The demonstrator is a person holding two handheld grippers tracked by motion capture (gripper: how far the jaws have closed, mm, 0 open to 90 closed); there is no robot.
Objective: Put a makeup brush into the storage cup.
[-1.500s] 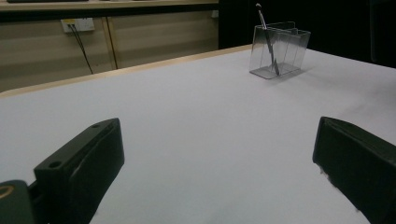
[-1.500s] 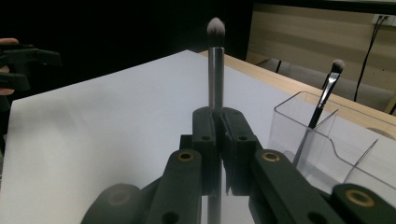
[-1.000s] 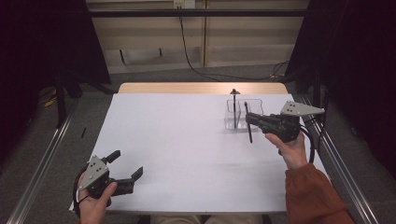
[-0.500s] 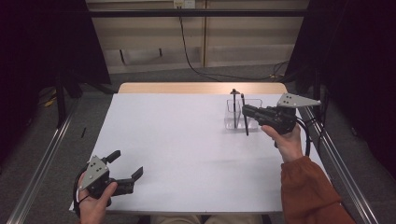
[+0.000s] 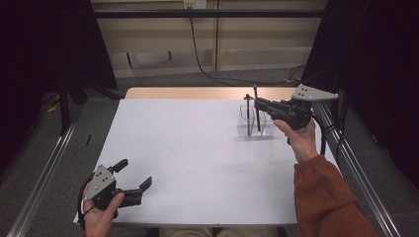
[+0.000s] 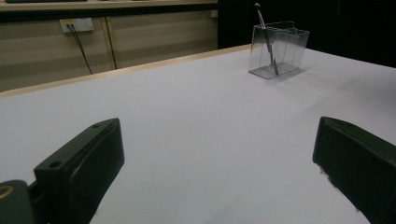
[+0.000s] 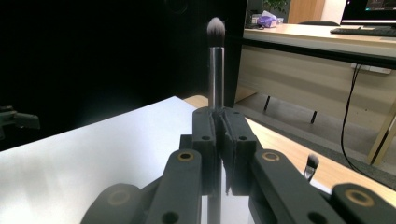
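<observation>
A clear plastic holder stands at the back right of the white table. One black brush stands in its left part, head up. My right gripper is shut on a second brush, held upright with its lower end down at the holder. In the right gripper view the jaws pinch the silver-and-black handle, and the brush head points up. My left gripper rests open at the front left corner, holding nothing. From the left gripper view the holder and its brush lie far ahead.
A bare wooden strip runs along the table's far edge. Metal rails flank both sides, and a cable trails over the floor behind. A person's orange sleeve crosses the front right corner.
My right gripper has moved back and up toward the holder, and the held brush has swung from tilted to upright. The left gripper has stayed put.
</observation>
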